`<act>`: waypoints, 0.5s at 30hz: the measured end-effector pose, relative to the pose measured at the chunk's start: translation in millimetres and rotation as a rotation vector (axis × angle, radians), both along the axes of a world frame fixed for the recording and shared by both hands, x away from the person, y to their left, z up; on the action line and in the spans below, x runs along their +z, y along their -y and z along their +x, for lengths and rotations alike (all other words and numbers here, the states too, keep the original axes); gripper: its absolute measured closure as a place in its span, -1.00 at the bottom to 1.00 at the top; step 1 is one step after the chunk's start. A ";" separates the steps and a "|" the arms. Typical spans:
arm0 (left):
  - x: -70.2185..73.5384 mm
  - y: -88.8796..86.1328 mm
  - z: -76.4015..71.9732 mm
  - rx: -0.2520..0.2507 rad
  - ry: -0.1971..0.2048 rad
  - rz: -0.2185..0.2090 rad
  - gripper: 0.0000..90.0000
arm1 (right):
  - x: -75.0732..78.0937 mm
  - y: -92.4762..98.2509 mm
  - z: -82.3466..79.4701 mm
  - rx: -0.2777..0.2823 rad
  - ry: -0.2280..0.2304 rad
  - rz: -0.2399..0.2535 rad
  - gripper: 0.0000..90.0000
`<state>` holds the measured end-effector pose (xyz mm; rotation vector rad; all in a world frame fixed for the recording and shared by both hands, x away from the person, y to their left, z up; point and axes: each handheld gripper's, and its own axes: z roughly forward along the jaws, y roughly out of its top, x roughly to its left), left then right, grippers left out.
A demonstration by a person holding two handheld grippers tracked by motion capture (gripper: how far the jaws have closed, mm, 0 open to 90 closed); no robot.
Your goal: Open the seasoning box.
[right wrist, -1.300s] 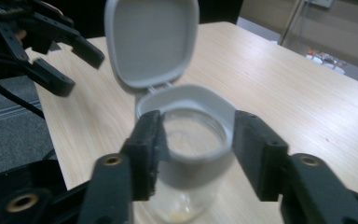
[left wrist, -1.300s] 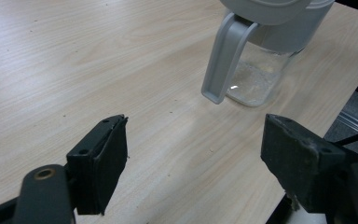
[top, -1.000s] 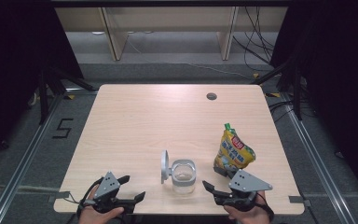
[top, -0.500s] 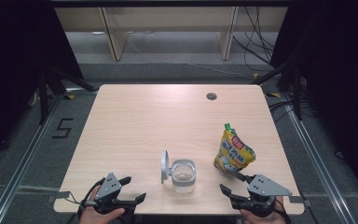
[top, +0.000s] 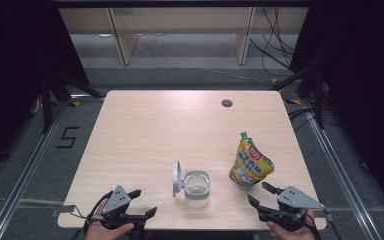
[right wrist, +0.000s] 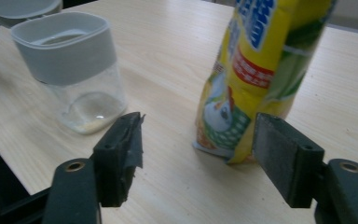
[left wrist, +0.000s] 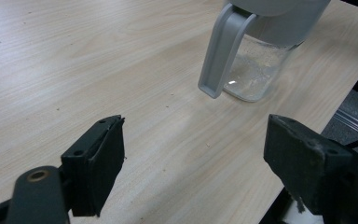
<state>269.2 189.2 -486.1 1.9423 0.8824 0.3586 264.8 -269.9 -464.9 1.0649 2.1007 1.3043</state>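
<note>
Right claw (top: 261, 194) stands wide, its jaws having just been opening, nothing between them; the pouch (top: 250, 163) stands upright just ahead on the bench (top: 180, 125), right of the open jar (top: 197, 188). I'd square on the pouch's middle before closing. Left claw (top: 142, 204) wide, empty.

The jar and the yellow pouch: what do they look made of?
Jar: clear body, glass or hard plastic, see-through with a bright glint; matte grey plastic collar and hinged lid.
Yellow pouch: glossy printed film, probably plastic or foil laminate, creased and shiny.
</note>
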 end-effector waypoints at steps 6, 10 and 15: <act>-0.5 -0.9 2.7 -0.021 0.022 0.013 -0.56 | -6.0 6.1 6.6 -0.056 0.014 0.018 -0.50; -0.7 0.9 1.9 -0.019 0.014 0.000 -0.56 | -13.1 7.8 21.2 -0.047 0.007 0.025 -0.63; -0.4 0.0 2.2 -0.020 0.021 0.000 -0.55 | -17.9 5.7 30.6 -0.047 0.002 0.047 -0.64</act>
